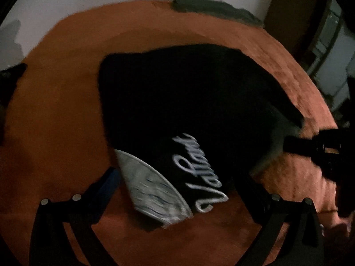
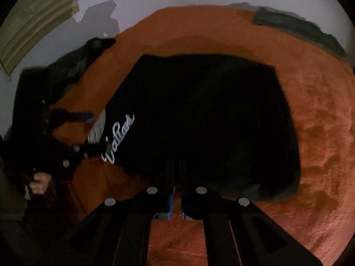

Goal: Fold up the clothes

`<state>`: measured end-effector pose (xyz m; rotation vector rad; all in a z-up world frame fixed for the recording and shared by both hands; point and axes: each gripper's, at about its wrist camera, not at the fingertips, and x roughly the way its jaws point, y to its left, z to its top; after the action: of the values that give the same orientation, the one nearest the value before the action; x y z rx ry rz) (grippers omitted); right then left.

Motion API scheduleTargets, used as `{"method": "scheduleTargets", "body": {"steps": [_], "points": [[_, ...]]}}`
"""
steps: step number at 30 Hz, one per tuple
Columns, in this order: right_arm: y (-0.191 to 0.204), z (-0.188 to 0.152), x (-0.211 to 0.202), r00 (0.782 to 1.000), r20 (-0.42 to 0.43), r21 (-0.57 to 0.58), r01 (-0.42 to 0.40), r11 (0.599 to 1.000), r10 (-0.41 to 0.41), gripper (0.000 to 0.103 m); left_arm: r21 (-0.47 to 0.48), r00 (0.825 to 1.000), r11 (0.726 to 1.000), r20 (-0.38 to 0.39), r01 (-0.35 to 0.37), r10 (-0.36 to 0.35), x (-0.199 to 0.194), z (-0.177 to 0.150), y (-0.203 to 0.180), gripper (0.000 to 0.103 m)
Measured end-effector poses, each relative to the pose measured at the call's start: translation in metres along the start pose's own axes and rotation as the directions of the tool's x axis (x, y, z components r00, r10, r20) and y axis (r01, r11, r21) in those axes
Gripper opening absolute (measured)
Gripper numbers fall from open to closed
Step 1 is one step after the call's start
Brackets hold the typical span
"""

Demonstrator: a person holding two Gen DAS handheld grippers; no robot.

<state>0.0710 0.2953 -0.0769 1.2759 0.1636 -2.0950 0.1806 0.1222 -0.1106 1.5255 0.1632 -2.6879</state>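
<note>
Lying on one orange bedspread [image 2: 310, 133], we are seeing one black T-shirt [image 2: 199, 110] with white script lettering [image 1: 199, 175]. We are holding two grippers: the left gripper [image 1: 177, 188] is spread wide around the shirt's printed corner, gripping nothing; the right gripper [image 2: 176, 173] is clenched on the shirt's near hem. Only the right view is showing a hand [image 2: 40, 182].

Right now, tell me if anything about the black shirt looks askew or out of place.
The black shirt lies mostly flat on the orange surface, but it sits at a slant. At its lettered corner a pale patterned panel sticks out past the black edge, so the fold there looks untidy. Nothing looks spilled or damaged.
</note>
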Motion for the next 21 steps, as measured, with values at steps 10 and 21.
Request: {"method": "scheduleTargets", "body": {"steps": [10, 21], "points": [[-0.027, 0.000, 0.011, 0.992, -0.042, 0.024, 0.123, 0.992, -0.122, 0.003, -0.029, 0.986, 0.989, -0.081, -0.148, 0.145, 0.028, 0.011, 0.022, 0.102], [-0.043, 0.002, -0.021, 0.999, 0.042, 0.104, 0.020, 0.994, -0.025, 0.002, -0.065, 0.964, 0.976, 0.157, -0.206, 0.214, -0.020, 0.046, 0.019, 0.102]]}}
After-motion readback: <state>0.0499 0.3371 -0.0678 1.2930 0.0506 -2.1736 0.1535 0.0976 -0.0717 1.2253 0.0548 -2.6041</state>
